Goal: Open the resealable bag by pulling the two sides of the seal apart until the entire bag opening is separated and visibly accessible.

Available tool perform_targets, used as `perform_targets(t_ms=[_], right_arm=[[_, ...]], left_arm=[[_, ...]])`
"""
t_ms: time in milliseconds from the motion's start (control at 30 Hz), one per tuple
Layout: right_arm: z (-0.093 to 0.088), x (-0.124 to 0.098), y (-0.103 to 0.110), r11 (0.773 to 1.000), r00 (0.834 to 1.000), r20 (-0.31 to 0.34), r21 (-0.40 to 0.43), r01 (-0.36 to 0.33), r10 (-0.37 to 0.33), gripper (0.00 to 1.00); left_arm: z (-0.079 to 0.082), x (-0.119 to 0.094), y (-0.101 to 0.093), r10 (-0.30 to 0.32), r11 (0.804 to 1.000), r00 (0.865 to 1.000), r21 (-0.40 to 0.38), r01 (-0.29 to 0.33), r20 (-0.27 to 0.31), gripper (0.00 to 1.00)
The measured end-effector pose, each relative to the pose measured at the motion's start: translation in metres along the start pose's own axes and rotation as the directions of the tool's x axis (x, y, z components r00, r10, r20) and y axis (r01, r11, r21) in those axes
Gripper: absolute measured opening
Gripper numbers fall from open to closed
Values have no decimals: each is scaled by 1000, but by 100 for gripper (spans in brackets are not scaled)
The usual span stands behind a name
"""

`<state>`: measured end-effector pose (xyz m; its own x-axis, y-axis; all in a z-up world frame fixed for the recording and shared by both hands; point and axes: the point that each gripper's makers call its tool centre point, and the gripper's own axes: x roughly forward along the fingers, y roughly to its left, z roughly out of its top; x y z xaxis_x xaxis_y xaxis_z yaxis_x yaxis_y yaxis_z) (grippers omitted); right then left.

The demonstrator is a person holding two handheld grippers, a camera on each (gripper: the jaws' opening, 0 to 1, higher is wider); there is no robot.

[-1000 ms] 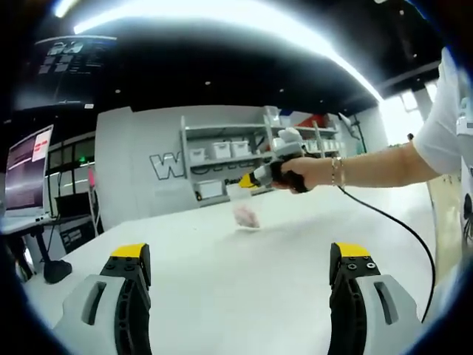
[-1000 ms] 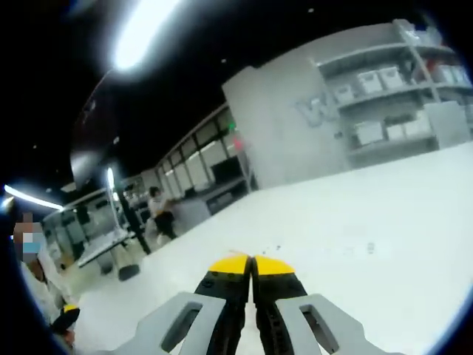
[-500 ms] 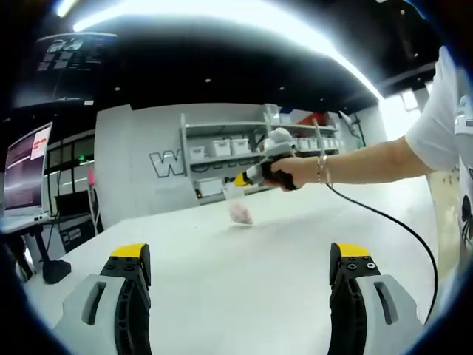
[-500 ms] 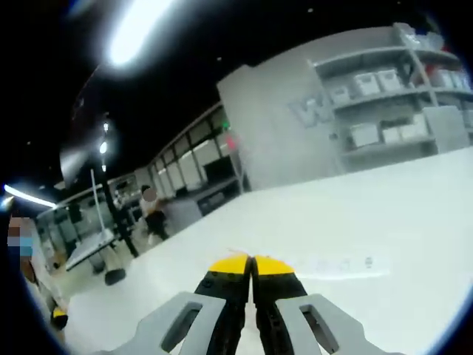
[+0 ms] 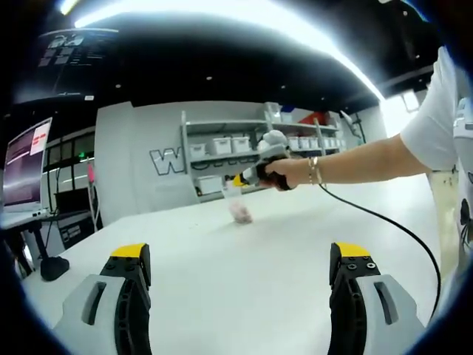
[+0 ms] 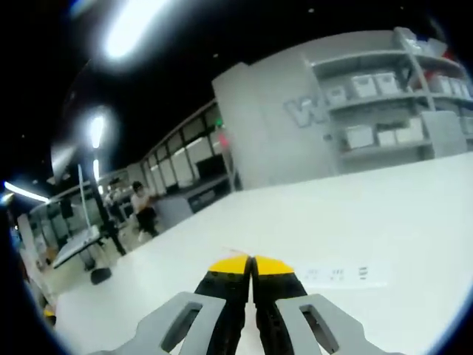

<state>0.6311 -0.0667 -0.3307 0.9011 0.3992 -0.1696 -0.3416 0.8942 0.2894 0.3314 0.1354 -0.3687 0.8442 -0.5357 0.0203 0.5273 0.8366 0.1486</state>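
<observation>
My left gripper jaws wide apart, empty, over white table. My right gripper pinches bag top, far across table.

Ceiling strip light glares; fisheye edges warp, background perhaps blurred.

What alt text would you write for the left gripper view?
The right tongs, held in a person's hand, pinch the top of a clear resealable bag above a white table. The left tongs wait open in the foreground.
</observation>
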Motion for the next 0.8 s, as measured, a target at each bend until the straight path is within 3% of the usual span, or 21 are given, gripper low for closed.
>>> perform_targets(t_ms=[233, 367, 800], right_arm=[[3, 9, -6, 1000, 999, 15, -6, 30, -30, 0], [0, 14, 2, 999, 1000, 13, -30, 22, -21, 0], [-46, 26, 20, 998, 998, -52, -55, -26, 23, 0]], left_arm=[[0, 0, 2, 5, 1000, 1000, -1, -5, 1, 100], [-2, 0, 3, 5, 1000, 1000, -5, -5, -1, 100], [-4, -4, 6, 14, 1000, 1000, -20, -14, 2, 100]])
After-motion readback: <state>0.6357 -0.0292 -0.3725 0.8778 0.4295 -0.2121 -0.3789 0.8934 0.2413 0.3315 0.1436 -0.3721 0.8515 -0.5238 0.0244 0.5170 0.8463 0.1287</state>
